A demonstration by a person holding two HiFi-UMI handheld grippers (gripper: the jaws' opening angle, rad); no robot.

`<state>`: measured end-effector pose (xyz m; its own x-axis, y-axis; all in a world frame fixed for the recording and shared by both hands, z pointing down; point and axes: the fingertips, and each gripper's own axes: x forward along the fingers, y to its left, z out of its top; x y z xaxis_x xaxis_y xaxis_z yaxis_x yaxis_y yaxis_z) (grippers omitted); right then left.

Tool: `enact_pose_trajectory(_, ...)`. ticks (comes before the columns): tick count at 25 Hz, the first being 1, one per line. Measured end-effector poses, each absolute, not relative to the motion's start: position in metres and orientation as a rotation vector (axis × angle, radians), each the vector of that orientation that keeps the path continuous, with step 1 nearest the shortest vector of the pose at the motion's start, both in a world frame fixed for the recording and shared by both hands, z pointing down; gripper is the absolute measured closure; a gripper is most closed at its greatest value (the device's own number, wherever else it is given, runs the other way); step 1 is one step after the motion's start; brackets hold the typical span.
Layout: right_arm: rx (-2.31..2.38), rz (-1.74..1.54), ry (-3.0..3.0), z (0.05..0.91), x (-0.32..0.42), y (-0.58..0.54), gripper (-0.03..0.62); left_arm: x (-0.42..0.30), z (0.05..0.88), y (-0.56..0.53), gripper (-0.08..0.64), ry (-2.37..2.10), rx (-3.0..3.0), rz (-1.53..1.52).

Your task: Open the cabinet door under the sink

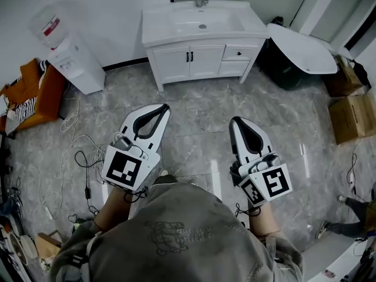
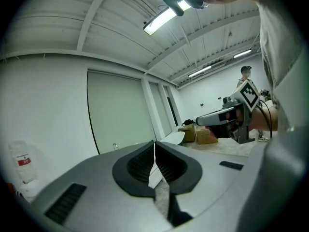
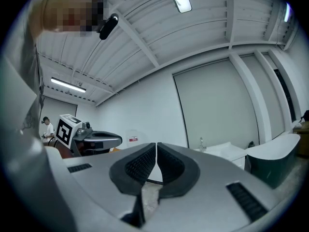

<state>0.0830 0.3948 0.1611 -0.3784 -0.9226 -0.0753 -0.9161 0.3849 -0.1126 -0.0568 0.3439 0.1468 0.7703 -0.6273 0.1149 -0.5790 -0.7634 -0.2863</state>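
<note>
The grey marble-tiled floor (image 1: 200,107) carries everything here. At twelve o'clock a white vanity cabinet (image 1: 194,60) stands on short legs against the far wall, its doors closed. At ten o'clock stands a white water dispenser (image 1: 76,66), and at nine o'clock an orange seat (image 1: 41,93). Loose cables (image 1: 79,151), white and black, sprawl over the tiles toward eight o'clock. At one o'clock sits a dark tub (image 1: 282,69) with a white top, and at three o'clock are cardboard boxes (image 1: 352,117).

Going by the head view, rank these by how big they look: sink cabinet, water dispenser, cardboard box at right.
1. sink cabinet, clearly largest
2. water dispenser
3. cardboard box, smallest as seen, though the picture's edge cuts it off
</note>
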Motion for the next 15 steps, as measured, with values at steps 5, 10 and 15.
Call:
enact_pose_trajectory(5, -1.679, -0.088, 2.495, 0.166, 0.092, 0.395, 0.562, -0.047, 0.148, 0.342, 0.538, 0.927, -2.727, -0.297)
enact_pose_trajectory(10, -1.69, -0.067, 2.512, 0.178, 0.091, 0.38, 0.561, -0.046, 0.162, 0.329, 0.538, 0.93, -2.729, -0.288)
enact_pose_trajectory(15, -1.704, -0.076, 2.527, 0.188, 0.085, 0.356, 0.563, -0.045, 0.172, 0.302, 0.538, 0.926, -2.741, -0.275)
